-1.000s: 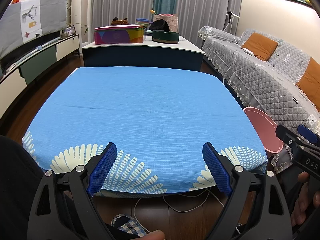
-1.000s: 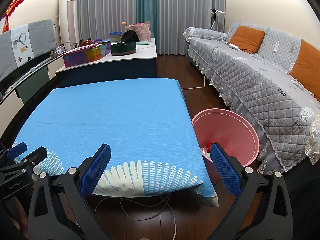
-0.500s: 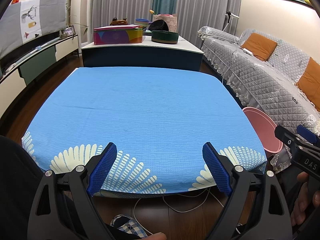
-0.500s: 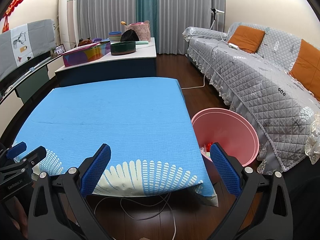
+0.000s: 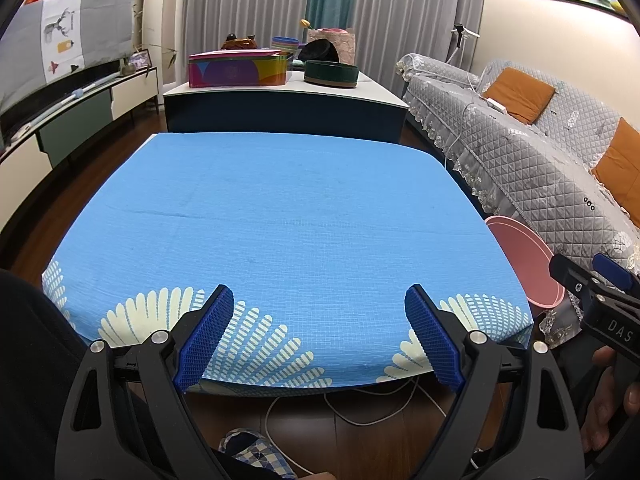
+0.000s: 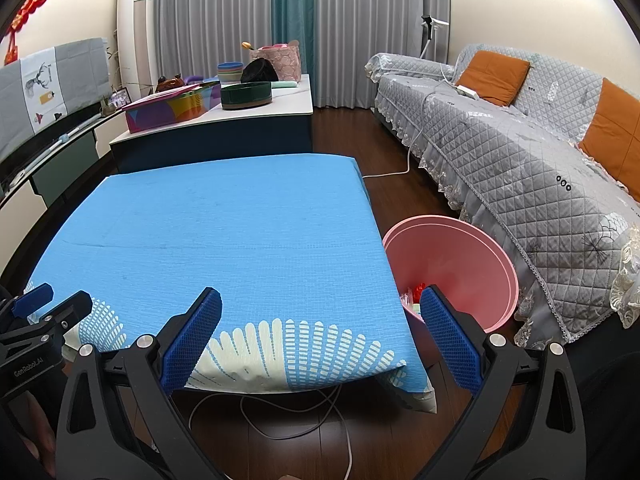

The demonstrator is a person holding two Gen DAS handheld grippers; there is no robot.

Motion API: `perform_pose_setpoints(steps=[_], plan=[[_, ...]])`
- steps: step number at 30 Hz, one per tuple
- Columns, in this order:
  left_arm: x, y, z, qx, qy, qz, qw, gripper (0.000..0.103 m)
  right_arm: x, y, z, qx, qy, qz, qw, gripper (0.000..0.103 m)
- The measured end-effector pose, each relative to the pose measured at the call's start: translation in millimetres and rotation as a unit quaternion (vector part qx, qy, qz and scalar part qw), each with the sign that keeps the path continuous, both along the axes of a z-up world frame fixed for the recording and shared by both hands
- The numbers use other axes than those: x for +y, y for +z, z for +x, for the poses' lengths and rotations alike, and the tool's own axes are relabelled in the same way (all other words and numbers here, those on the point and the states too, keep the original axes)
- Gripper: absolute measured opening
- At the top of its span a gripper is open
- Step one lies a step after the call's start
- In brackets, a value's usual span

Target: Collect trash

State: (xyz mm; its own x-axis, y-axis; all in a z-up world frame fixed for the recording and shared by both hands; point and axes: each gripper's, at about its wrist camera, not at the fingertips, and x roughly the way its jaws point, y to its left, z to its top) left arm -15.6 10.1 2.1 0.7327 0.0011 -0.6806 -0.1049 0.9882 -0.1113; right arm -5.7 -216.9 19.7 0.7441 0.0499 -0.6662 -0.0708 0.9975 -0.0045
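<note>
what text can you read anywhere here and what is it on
"DAS": on the right claw body, cut off at the frame edge.
"GenRobot.AI": on the left claw body.
The wall hanging has pictures, no readable words.
The sofa cover shows three small rings, not text.

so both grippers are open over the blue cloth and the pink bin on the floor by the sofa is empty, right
Not quite: the pink bin is not empty. The right wrist view shows red and pale scraps at its bottom. The rest holds: left gripper and right gripper are open, and the bin sits by the sofa.
</note>
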Motion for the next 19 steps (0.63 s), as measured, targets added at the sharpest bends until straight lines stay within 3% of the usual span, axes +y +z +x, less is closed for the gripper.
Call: perform_pose_setpoints(steps=[19], plan=[[4.3,-4.9,1.9,0.014,0.003,-0.008,0.9999,0.086,0.6,0.3,0.2,0.001,0.0,0.0,1.0,0.098]])
